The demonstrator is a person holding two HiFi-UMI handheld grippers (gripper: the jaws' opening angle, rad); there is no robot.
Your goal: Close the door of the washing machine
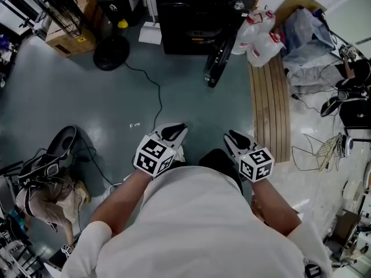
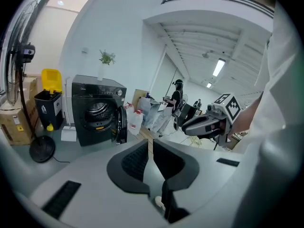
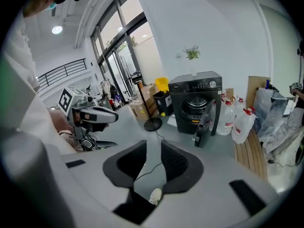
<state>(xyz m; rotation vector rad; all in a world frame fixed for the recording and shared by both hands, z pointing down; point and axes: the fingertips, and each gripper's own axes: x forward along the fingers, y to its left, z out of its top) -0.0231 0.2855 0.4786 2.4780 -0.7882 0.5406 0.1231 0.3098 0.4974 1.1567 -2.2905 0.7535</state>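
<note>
Now | washing machine door open | panel print illegible

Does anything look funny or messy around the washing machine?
Yes. The washing machine has its door swung wide open, sticking out over the floor instead of covering the round drum opening. Nothing looks spilled or broken.

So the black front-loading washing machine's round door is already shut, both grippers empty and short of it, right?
No: the round door of the black front-loading washing machine hangs open, per the right gripper view. The left gripper and right gripper are empty and short of it.
</note>
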